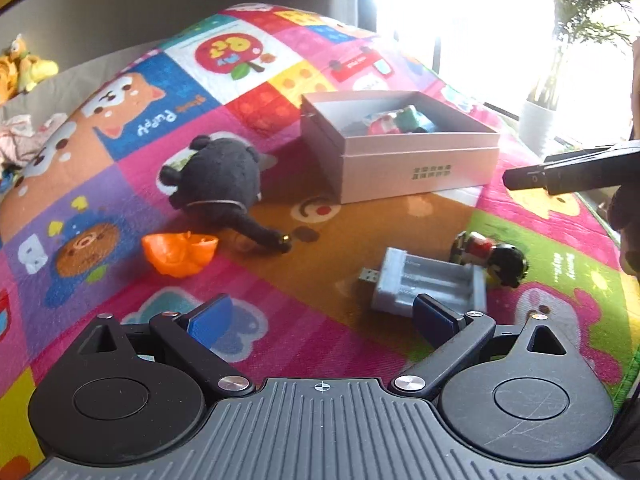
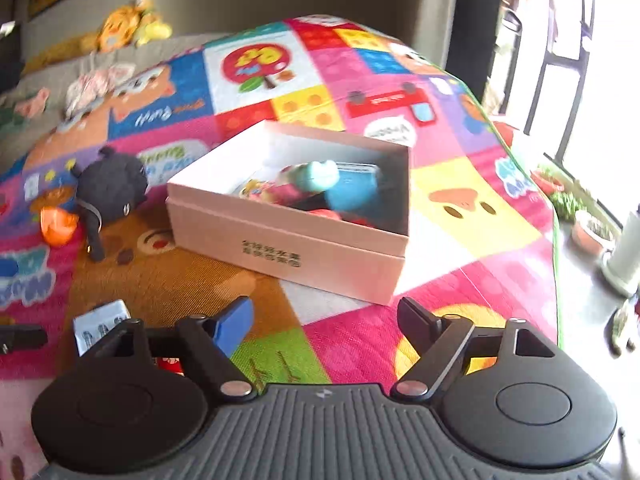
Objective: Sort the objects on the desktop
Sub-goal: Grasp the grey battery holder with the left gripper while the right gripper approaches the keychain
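Meanwhile, both claws (image 1: pixel 322 316) (image 2: pixel 326 322) wide, empty.

A home: cartoon play mat (image 1: pixel 280 80), plush toys (image 2: pixel 132 26) (sofa behind), potted plants (image 2: pixel 592 232).

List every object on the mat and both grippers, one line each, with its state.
Box: open, toys inside.
Black plush: lying on mat, outside box.
Orange toy: on mat, loose.
Grey battery holder: on mat, empty slots up.
Figurine: lying on its side.
Left gripper: open, empty.
Right gripper: open, empty.
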### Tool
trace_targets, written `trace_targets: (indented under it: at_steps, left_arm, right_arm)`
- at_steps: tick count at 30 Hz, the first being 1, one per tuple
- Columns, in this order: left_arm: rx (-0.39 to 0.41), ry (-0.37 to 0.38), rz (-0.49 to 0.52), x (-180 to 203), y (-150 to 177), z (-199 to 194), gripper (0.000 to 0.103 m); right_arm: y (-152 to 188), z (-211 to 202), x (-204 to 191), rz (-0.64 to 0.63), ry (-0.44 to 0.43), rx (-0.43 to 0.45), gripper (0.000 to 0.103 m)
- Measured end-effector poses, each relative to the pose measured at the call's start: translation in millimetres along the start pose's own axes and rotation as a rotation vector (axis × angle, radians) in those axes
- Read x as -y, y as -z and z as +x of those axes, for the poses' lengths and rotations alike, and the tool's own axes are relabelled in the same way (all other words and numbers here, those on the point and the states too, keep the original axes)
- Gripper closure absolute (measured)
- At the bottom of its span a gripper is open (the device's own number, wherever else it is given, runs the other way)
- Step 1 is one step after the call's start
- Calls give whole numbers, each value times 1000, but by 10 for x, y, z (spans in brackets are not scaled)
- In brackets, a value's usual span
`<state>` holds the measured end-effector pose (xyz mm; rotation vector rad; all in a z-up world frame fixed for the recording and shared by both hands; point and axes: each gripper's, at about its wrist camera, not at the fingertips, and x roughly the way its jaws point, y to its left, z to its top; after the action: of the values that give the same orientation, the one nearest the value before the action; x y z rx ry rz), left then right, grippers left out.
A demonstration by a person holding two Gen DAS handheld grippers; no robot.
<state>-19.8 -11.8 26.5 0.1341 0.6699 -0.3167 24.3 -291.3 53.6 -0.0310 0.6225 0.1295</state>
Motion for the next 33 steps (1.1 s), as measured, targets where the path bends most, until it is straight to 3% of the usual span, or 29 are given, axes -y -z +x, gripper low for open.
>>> trace_targets:
  at_steps: [3, 6, 10, 14, 17, 20, 25, 26, 33]
  left_arm:
    - [-4, 63, 60, 196, -65, 44, 3]
    - [-7, 107, 137, 426, -101, 154, 3]
    - [-36, 111, 183, 619, -113, 332, 3]
    - [-39, -9, 214, 626, -84, 419, 2]
    - [-36, -99, 168, 472, -85, 422, 2]
    - [-37, -128, 104, 314, -82, 406, 2]
    - [-38, -111, 47, 173, -25, 384, 2]
    - [-35, -108, 34, 152, -13, 376, 2]
    - [-24, -87, -59, -37, 39, 325, 2]
  right_arm:
    - [115, -135, 201, 77, 22, 43, 2]
    - [253, -176, 244, 96, -3, 43, 1]
    - [359, -189, 190, 91, -55, 36, 0]
    - [409, -229, 80, 52, -119, 36, 0]
    - [456, -240, -102, -27, -175, 12, 0]
    - [516, -224, -346, -110, -208, -7, 0]
    - [507, -161, -670, -197, -238, -18, 0]
    - [493, -140, -725, -216, -239, -17, 4]
    - [442, 68, -1028, -336, -266, -73, 61]
